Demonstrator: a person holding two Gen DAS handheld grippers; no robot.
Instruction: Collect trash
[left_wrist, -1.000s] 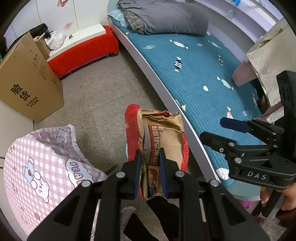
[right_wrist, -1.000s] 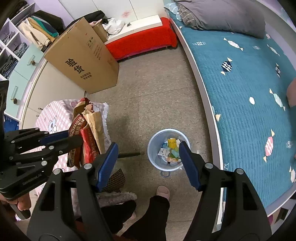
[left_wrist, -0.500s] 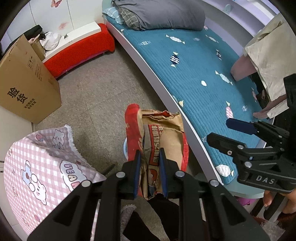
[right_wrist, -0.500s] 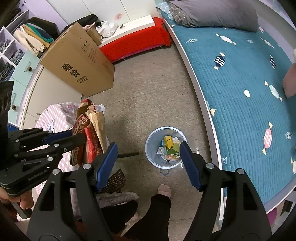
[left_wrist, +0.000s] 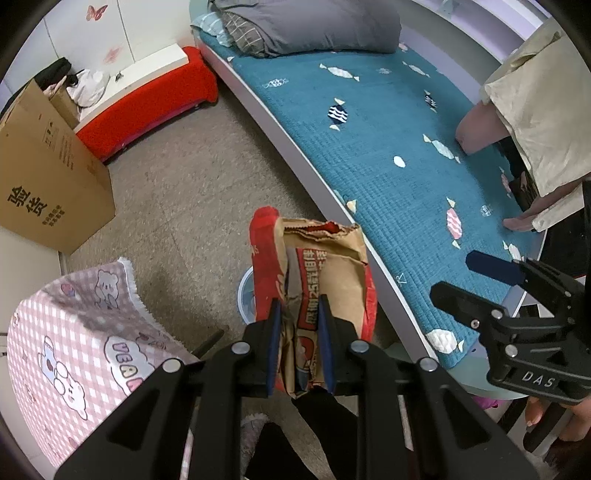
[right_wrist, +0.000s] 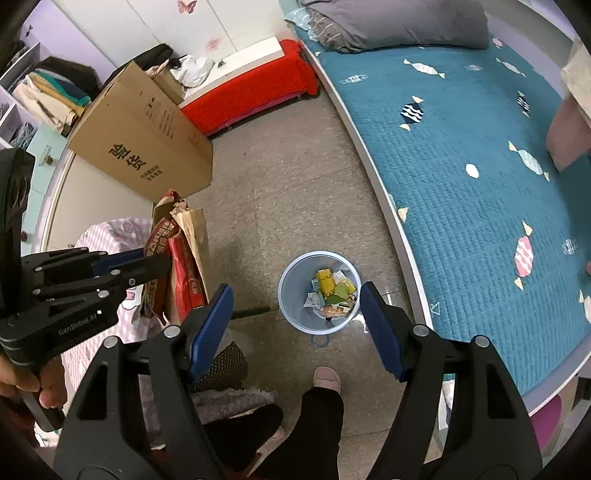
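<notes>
My left gripper (left_wrist: 297, 314) is shut on a crumpled brown and red paper bag (left_wrist: 325, 266) and holds it in the air, left of and above the bin; the bag also shows in the right wrist view (right_wrist: 184, 254). A pale blue trash bin (right_wrist: 291, 299) stands on the floor with several scraps of trash inside (right_wrist: 332, 291); only a sliver of its rim (left_wrist: 245, 291) shows behind the bag in the left wrist view. My right gripper (right_wrist: 297, 299) is open and empty, high above the bin. It also shows at the right of the left wrist view (left_wrist: 458, 277).
A teal bed (right_wrist: 480, 147) runs along the right. A large cardboard box (right_wrist: 144, 147) and a red bench (right_wrist: 251, 92) stand at the back. A pink checked cloth (left_wrist: 74, 332) covers a surface at the left. The person's legs and slipper (right_wrist: 327, 376) are below the bin.
Both grippers have shifted a little toward the bed and bin. The bag stays clamped in the left gripper; the right gripper stays open.
</notes>
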